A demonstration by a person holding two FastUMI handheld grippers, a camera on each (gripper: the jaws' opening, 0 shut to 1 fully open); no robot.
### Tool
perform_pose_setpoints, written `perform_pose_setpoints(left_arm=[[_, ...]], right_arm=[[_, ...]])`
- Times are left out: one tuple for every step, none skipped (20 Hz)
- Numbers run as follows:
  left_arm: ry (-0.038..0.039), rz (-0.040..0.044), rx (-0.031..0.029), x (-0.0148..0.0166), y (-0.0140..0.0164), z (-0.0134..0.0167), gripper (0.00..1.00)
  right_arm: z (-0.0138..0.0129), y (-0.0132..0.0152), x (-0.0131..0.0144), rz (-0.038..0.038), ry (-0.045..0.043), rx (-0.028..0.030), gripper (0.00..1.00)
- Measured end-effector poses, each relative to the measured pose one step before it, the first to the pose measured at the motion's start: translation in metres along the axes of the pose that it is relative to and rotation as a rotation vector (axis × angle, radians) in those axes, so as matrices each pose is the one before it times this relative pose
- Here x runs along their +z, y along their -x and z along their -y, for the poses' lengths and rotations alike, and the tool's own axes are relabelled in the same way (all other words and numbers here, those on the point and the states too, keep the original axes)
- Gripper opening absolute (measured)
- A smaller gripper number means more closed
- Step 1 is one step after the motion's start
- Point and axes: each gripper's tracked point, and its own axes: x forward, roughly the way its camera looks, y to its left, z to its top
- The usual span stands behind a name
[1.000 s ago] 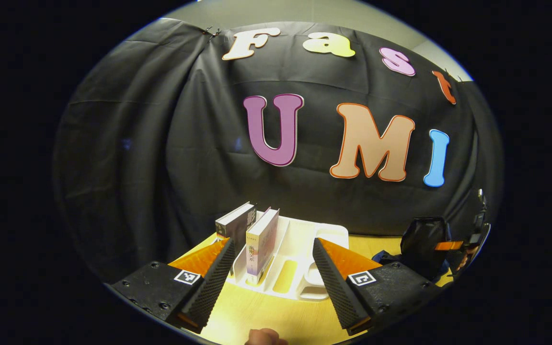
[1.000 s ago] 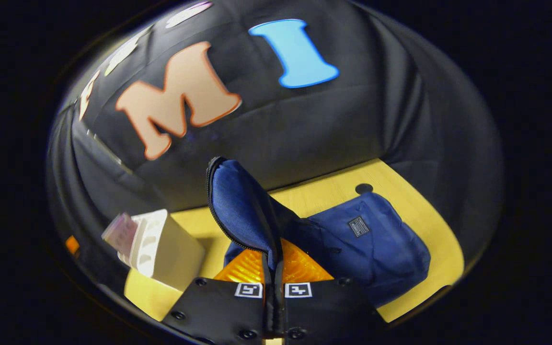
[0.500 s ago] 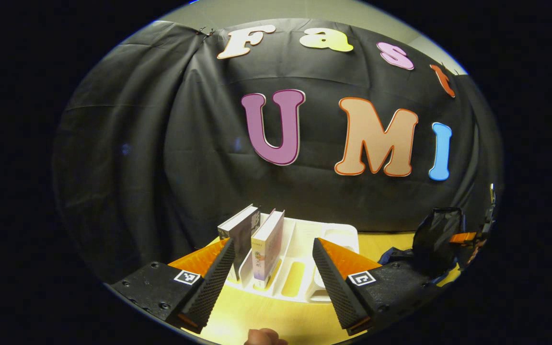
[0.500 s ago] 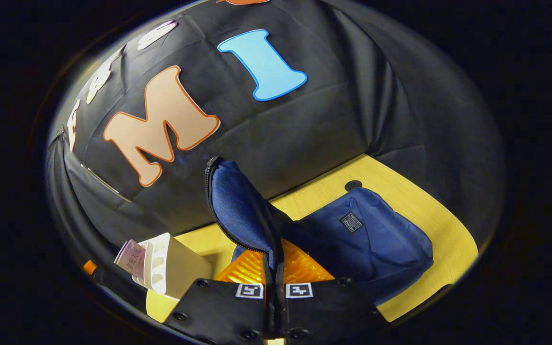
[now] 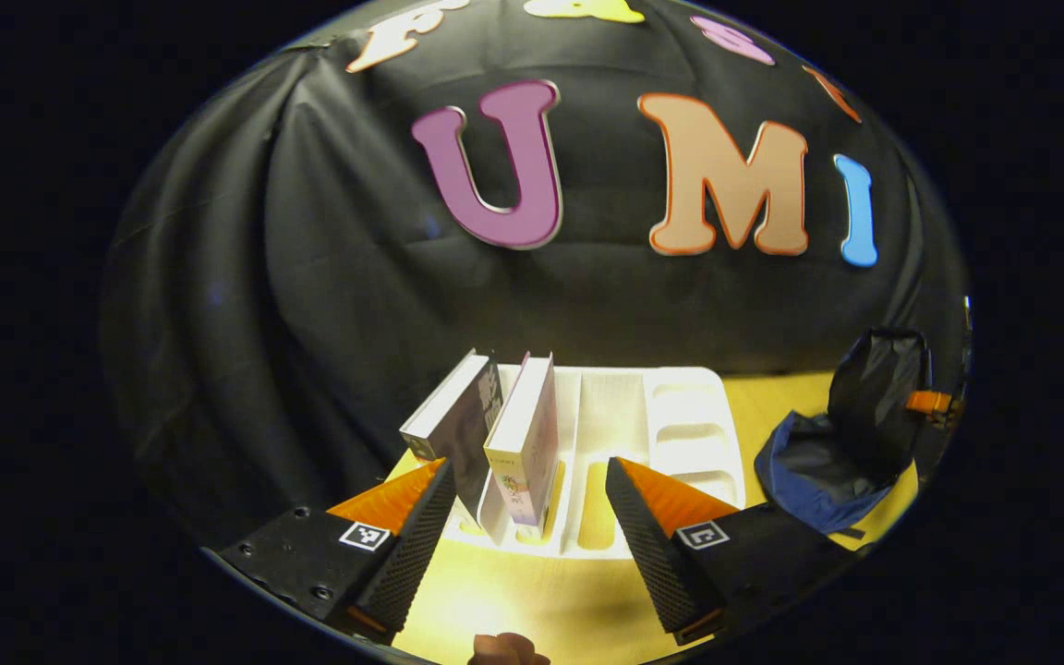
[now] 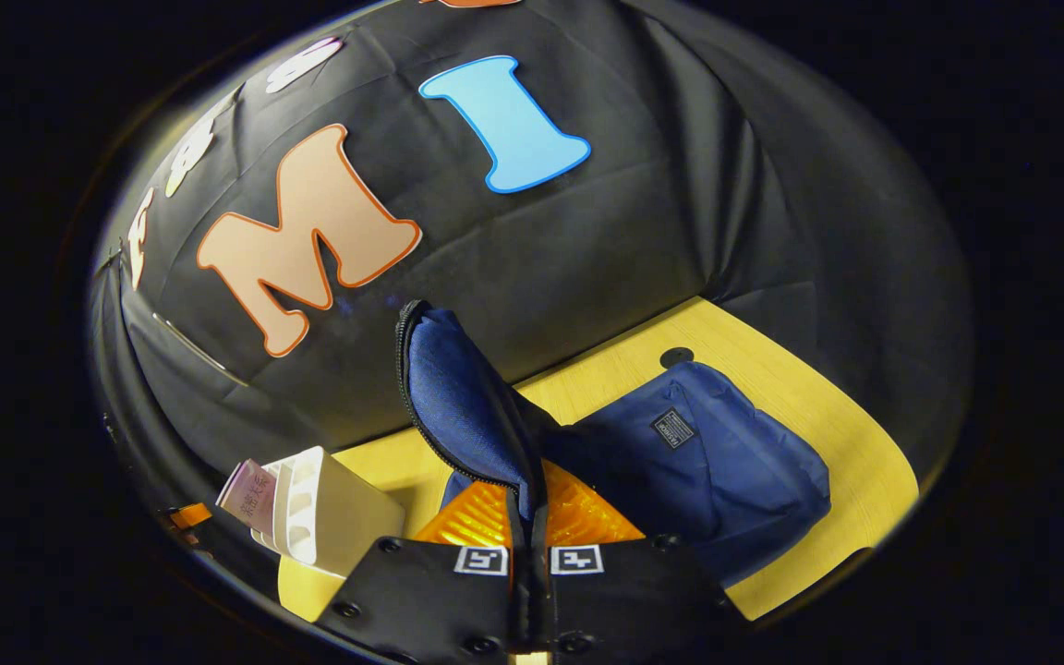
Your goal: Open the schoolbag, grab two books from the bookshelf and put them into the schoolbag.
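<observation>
Two books stand upright in the left slots of a white bookshelf rack (image 5: 680,416): a dark book (image 5: 453,425) and a pale book (image 5: 523,434) beside it. My left gripper (image 5: 528,466) is open just in front of them, its fingers on either side of the pale book without touching it. To the right lies the blue schoolbag (image 5: 809,466) with its flap (image 5: 878,388) lifted. My right gripper (image 6: 527,503) is shut on the zip-edged flap (image 6: 458,406) and holds it up above the bag's body (image 6: 717,471). The rack (image 6: 338,508) and a book (image 6: 250,489) show at the lower left of the right gripper view.
Everything rests on a yellow wooden table (image 5: 532,600), which has a round dark hole (image 6: 677,356) behind the bag. Black cloth closes off the back and sides. A fingertip (image 5: 504,646) of the holding hand shows at the bottom edge.
My left gripper has come closer to the rack and tipped downward, so the books look larger and now sit between its fingers. The right gripper still holds the flap up, barely moved.
</observation>
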Motion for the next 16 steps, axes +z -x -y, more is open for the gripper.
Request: perform_pose_setpoints(left_arm=[[-0.01590,-0.02811,-0.00894,0.00052,-0.00996,-0.00085,0.96],[-0.02631,-0.02891,-0.00196,0.00040,-0.00873,-0.00254,0.96],[-0.02722,-0.01191,-0.00672,0.00423,-0.00953,-0.00212,0.96],[-0.02742,-0.02283,0.00808,0.00132,-0.00686,-0.00507,0.96],[-0.02921,-0.01042,-0.00343,0.00418,-0.01038,-0.00206,0.96],[-0.02407,-0.01604,0.00283,0.00271,-0.01026,-0.00203,0.97],[-0.02620,-0.00279,-0.00087,0.00334,-0.00781,-0.00255,0.97],[-0.02830,-0.00728,0.00467,0.00246,-0.00868,-0.00173,0.97],[-0.02737,-0.00112,0.00281,0.00288,-0.00699,-0.00160,0.96],[-0.02514,-0.00383,-0.00271,0.00322,-0.00493,-0.00055,0.96],[-0.01594,-0.00542,-0.00469,0.00185,-0.00627,0.00165,0.96],[-0.00978,-0.00745,-0.00280,0.00028,-0.00696,0.00232,0.96],[-0.01121,-0.01619,-0.00756,-0.00199,-0.00662,0.00157,0.96],[-0.00446,-0.01304,0.00264,-0.00340,-0.00531,-0.00206,0.96],[-0.00541,-0.01623,0.00405,-0.00244,-0.00503,-0.00026,0.96],[-0.00546,-0.00537,-0.00021,-0.00136,-0.00410,-0.00052,0.96]], right_arm=[[0.00035,0.00016,0.00038,0.00166,-0.00396,-0.00030,0.03],[0.00063,0.00017,-0.00046,-0.00281,-0.00205,0.00044,0.05],[0.00055,-0.00115,-0.00091,-0.00557,0.00229,0.00018,0.03],[-0.00028,-0.00075,0.00115,-0.00173,0.00312,-0.00118,0.03],[-0.00068,-0.00064,0.00239,0.00090,0.00336,-0.00086,0.03],[-0.00068,0.00124,-0.00048,0.00079,0.00371,-0.00159,0.03],[-0.00052,-0.00010,0.00018,0.00003,0.00146,-0.00024,0.03],[0.00019,-0.00012,0.00052,-0.00264,0.00174,-0.00066,0.03],[0.00059,0.00053,0.00013,-0.00034,0.00007,-0.00224,0.03],[0.00011,0.00018,0.00023,-0.00245,0.00163,-0.00162,0.03],[0.00040,-0.00006,0.00189,0.00103,0.00094,-0.00283,0.03],[-0.00018,0.00059,0.00043,0.00001,0.00243,-0.00213,0.03],[-0.00024,0.00049,0.00151,0.00354,0.00045,-0.00260,0.03],[-0.00025,0.00060,-0.00015,-0.00002,-0.00010,-0.00083,0.03],[0.00026,0.00014,-0.00025,0.00005,-0.00025,-0.00156,0.03],[0.00068,0.00055,0.00037,-0.00006,-0.00036,-0.00205,0.03]])
